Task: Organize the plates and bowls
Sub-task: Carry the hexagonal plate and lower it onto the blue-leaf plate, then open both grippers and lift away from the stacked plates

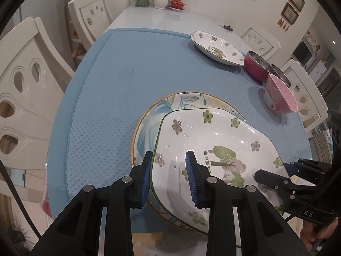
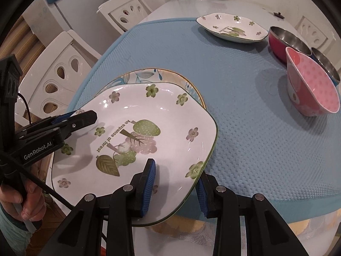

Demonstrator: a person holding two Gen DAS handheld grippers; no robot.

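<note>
A white square plate with a tree picture and flowers [image 1: 217,140] [image 2: 136,132] lies on a round blue-leaf plate with a gold rim [image 1: 149,119] [image 2: 140,74] at the near edge of the blue mat. My left gripper [image 1: 169,170] [image 2: 70,117] straddles the square plate's left rim, jaws apart. My right gripper [image 2: 177,183] [image 1: 277,170] straddles its right rim, jaws apart. A second square flowered plate [image 1: 215,47] [image 2: 232,27] lies far across the mat.
A pink dotted bowl [image 1: 279,96] [image 2: 311,85], a red steel-lined bowl [image 1: 257,66] [image 2: 285,40] and a blue steel-lined bowl [image 2: 326,66] stand at the right. White chairs [image 1: 23,89] ring the table. Vases and a red lidded dish [image 1: 178,4] stand at the far end.
</note>
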